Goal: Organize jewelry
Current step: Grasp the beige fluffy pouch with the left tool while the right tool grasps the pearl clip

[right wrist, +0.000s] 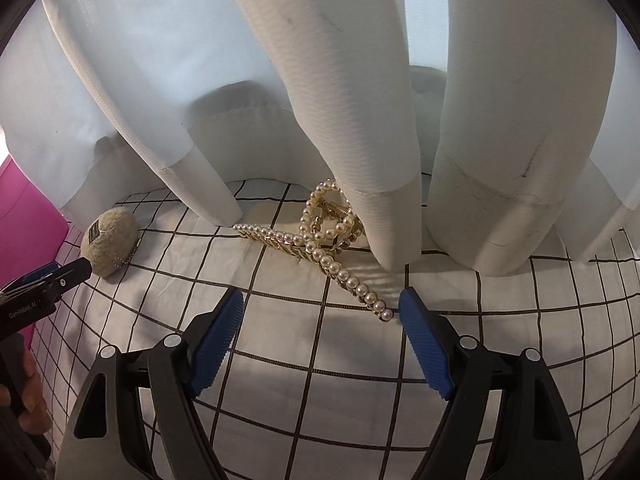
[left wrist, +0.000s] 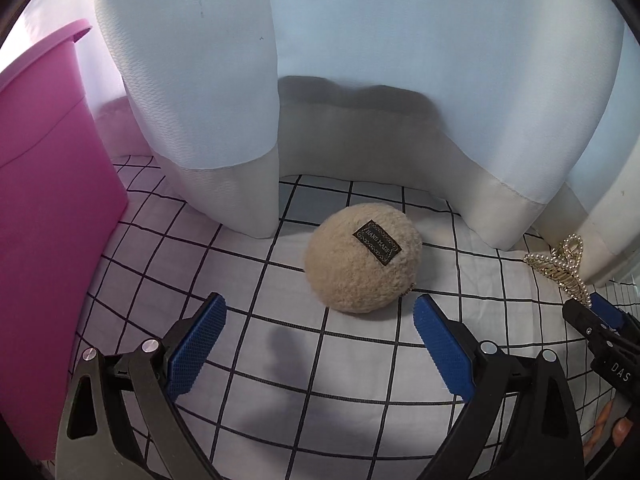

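Observation:
A beige fuzzy round pouch (left wrist: 362, 260) with a black "HAND MADE" label lies on the checked cloth (left wrist: 280, 360), just ahead of my left gripper (left wrist: 320, 320), which is open and empty. The pouch also shows small at the left of the right wrist view (right wrist: 112, 240). A gold hair claw clip set with pearls (right wrist: 320, 240) lies against the curtain hem. My right gripper (right wrist: 320, 312) is open and empty just short of the clip, its right fingertip (right wrist: 412, 308) close to the clip's near end. The clip also shows in the left wrist view (left wrist: 562, 266).
A pink plastic bin (left wrist: 48, 220) stands at the left on the cloth. A pale blue-white curtain (left wrist: 360, 80) hangs in folds along the back and touches the cloth. The right gripper shows at the right edge of the left wrist view (left wrist: 600, 328).

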